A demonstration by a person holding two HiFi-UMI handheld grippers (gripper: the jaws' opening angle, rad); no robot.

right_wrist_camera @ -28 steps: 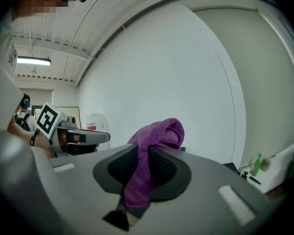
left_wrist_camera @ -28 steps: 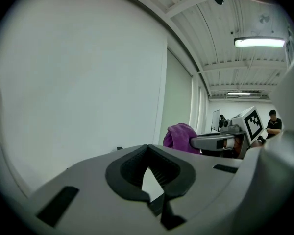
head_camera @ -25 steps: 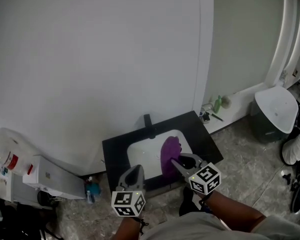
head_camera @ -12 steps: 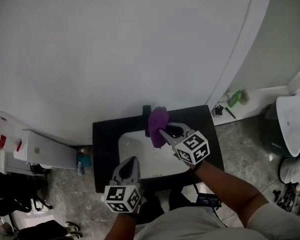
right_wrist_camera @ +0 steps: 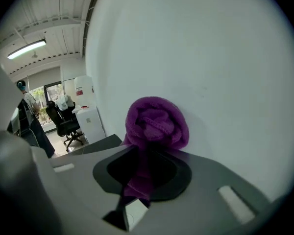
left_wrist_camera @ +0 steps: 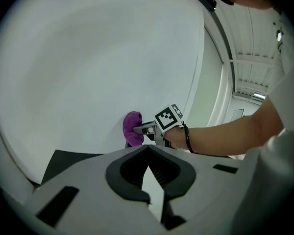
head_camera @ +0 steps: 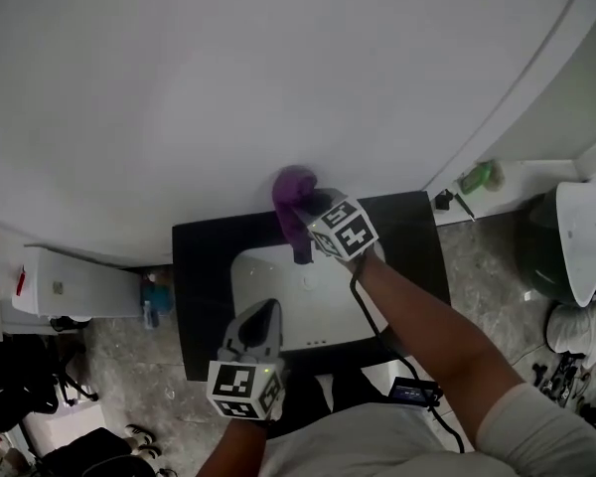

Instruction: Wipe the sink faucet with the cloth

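Right claw [head_camera: 303, 210] went up to the wall [head_camera: 179, 87], cloth [head_camera: 294, 184] pinched — soft, floppy, so grip a thick fold. L claw [head_camera: 266, 311] closed, empty.

The head view looks down from high above the sink [head_camera: 278, 278]. Both gripper views face the wall [head_camera: 228, 68] behind the sink, and all three show the cloth [head_camera: 296, 189]

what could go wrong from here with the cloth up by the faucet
The right gripper holds the purple cloth as a loose wad by a narrow pinched strip; rubbing might pull it free. The wad sits close to the wall, above the dark faucet, so it may wipe wall instead.
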